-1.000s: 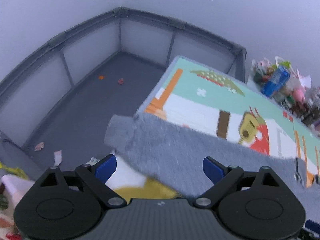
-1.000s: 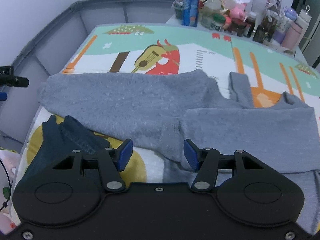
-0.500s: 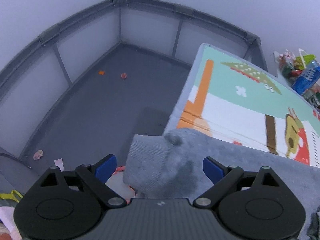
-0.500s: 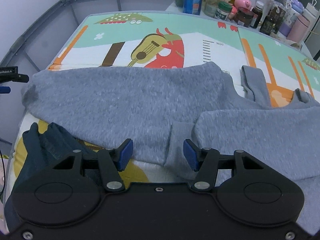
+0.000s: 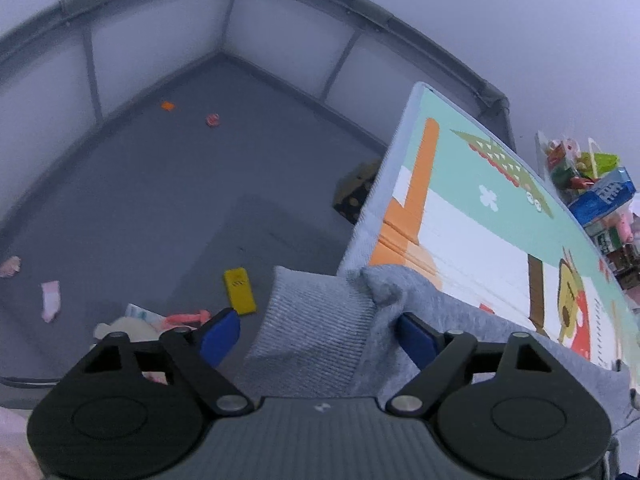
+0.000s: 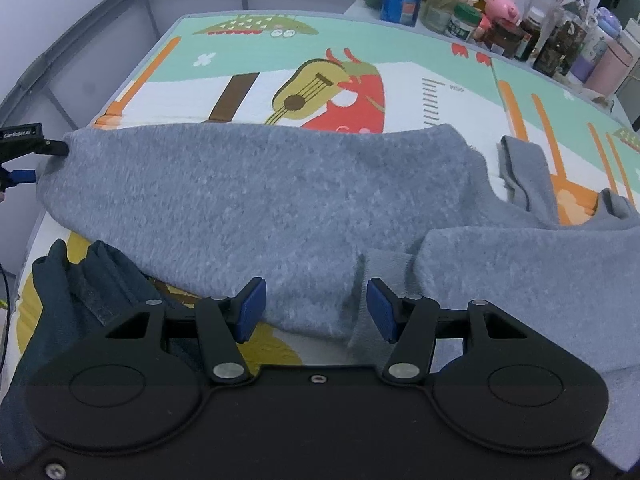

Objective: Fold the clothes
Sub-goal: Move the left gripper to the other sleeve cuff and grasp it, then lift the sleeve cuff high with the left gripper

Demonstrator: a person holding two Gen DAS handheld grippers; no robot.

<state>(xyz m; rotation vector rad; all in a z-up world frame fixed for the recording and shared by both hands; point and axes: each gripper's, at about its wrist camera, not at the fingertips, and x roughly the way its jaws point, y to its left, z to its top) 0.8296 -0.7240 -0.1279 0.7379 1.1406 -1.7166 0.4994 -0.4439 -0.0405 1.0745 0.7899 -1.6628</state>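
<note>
the grey sweater [image 6: 280,200] lies spread across the play mat [image 6: 256,64], its ribbed cuff [image 5: 316,320] hanging past the mat's left edge; the left gripper [image 5: 320,332] sits at that cuff, jaws spread wide with the cuff between them, nothing clamped; the right gripper [image 6: 316,308] hovers at the sweater's near edge, jaws parted around a fold of the fabric, not pinching it; a dark blue garment [image 6: 92,280] lies bunched just beside the sweater's near-left side, partly under it.
</note>
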